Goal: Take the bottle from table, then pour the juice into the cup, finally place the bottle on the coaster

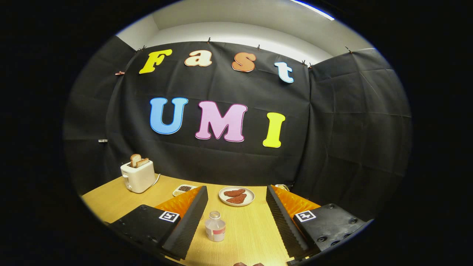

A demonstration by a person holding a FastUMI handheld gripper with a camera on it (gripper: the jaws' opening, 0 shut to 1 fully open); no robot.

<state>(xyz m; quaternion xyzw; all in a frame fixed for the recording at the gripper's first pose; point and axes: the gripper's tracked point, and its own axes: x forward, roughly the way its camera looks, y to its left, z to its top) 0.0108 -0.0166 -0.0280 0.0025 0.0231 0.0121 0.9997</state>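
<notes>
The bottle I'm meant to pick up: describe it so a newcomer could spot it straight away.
Start at the wooden table, with a white toaster at its far corner and a plate of brown patties further along. Nearer than the plate, between the open gripper fingers, the bottle stands upright. It is the small clear one with a red band, unlike the flat dishes behind.
</notes>
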